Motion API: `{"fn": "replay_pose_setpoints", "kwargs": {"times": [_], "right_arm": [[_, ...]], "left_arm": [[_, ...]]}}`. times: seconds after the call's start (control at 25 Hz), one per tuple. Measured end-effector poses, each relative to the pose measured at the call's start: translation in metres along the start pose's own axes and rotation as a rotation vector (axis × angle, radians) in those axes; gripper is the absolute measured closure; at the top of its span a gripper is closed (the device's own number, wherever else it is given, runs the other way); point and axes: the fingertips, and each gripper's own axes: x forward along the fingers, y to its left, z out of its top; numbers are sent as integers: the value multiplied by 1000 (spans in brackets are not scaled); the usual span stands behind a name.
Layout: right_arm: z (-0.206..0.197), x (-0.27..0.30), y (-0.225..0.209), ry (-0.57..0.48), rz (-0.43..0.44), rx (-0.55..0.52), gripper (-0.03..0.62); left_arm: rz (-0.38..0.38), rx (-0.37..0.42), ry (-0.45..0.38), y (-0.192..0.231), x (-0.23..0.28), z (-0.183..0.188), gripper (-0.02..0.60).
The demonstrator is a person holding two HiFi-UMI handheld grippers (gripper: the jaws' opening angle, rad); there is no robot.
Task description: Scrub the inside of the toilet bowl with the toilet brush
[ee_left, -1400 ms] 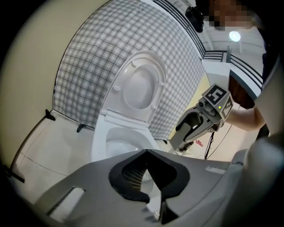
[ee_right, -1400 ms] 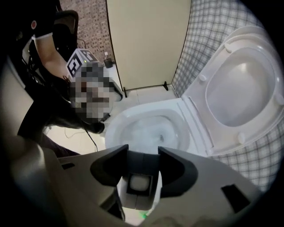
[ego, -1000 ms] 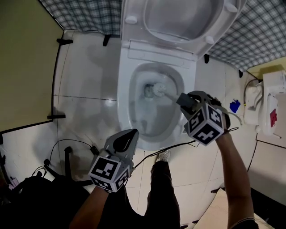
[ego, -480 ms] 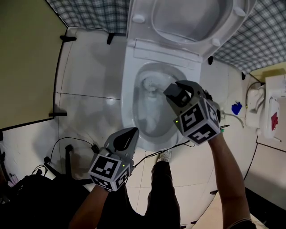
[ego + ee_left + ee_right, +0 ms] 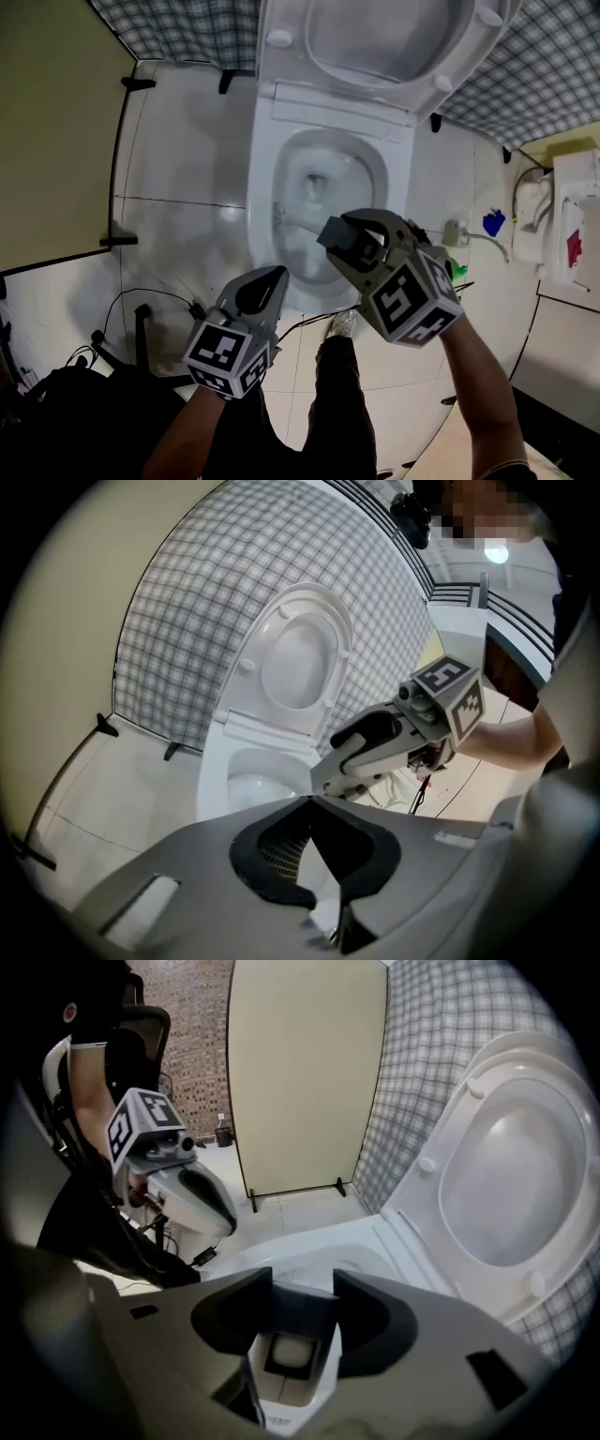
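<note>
The white toilet bowl (image 5: 264,178) stands with its lid (image 5: 375,37) raised. My right gripper (image 5: 349,236) hovers over the bowl's near right rim, tilted down, shut on the grey handle of the toilet brush (image 5: 292,223). The bristle head lies against the bowl's left inner wall. In the right gripper view the handle (image 5: 291,1354) sits between the dark pads (image 5: 375,1321). My left gripper (image 5: 267,281) hangs in front of the bowl, jaws together with nothing in them. The left gripper view shows the right gripper (image 5: 375,747) beside the bowl rim (image 5: 214,761).
A cream partition panel (image 5: 56,131) stands on feet at the left. Black cables (image 5: 141,309) trail over the tiled floor near it. A white unit (image 5: 574,216), a blue item (image 5: 493,223) and a green item (image 5: 457,272) sit at the right. The person's shoe (image 5: 343,326) is below the bowl.
The right gripper has moved toward the bowl's near edge and tipped further down. The brush head has slid from the drain to the left wall. The left gripper has not moved.
</note>
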Motion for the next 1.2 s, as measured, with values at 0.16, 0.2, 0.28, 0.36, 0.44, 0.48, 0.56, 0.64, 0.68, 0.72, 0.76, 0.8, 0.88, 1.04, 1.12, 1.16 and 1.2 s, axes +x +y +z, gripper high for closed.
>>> {"fn": "replay_pose_setpoints", "kwargs": {"times": [0.16,0.2,0.28,0.36,0.44,0.48,0.56,0.64,0.68,0.72,0.76,0.8,0.88,1.04,1.12,1.16,1.2], "right_arm": [[-32,-18,37,48,76,-22,376],[-40,-23,44,61,88,-27,376],[-54,-35,53,83,110,-33,376],[-68,-47,59,114,139,-36,376],[-83,-57,65,153,161,-41,379],[-90,-61,67,169,164,-41,381],[-101,-67,67,175,156,-15,382],[-106,-74,63,159,131,31,382],[-107,-77,60,149,115,51,382],[-108,-80,58,139,97,68,382],[-109,-83,55,126,80,85,382],[-109,-87,53,112,63,105,382],[-109,-97,47,73,31,155,382],[-107,-129,28,-28,-47,262,382],[-104,-150,16,-96,-92,313,382],[-103,-161,10,-129,-111,344,382],[-104,-173,5,-160,-130,379,382]], "left_arm": [[-13,17,9,-8,4,-2,572],[-17,20,13,-11,6,-3,572],[-27,26,22,-18,10,-5,572],[-37,33,28,-26,13,-6,572],[-45,38,32,-33,15,-7,572],[-47,41,33,-35,15,-8,572],[-49,46,38,-39,17,-10,572],[-52,49,44,-44,19,-12,572],[-54,52,48,-46,19,-12,572],[-56,55,53,-48,20,-12,572],[-58,60,57,-50,20,-13,572],[-60,65,62,-52,21,-13,572],[-63,78,72,-56,22,-15,572],[-84,111,94,-70,28,-15,572],[-90,123,97,-75,31,-13,572],[-91,129,97,-78,32,-11,572],[-95,136,98,-81,34,-9,572]]}}
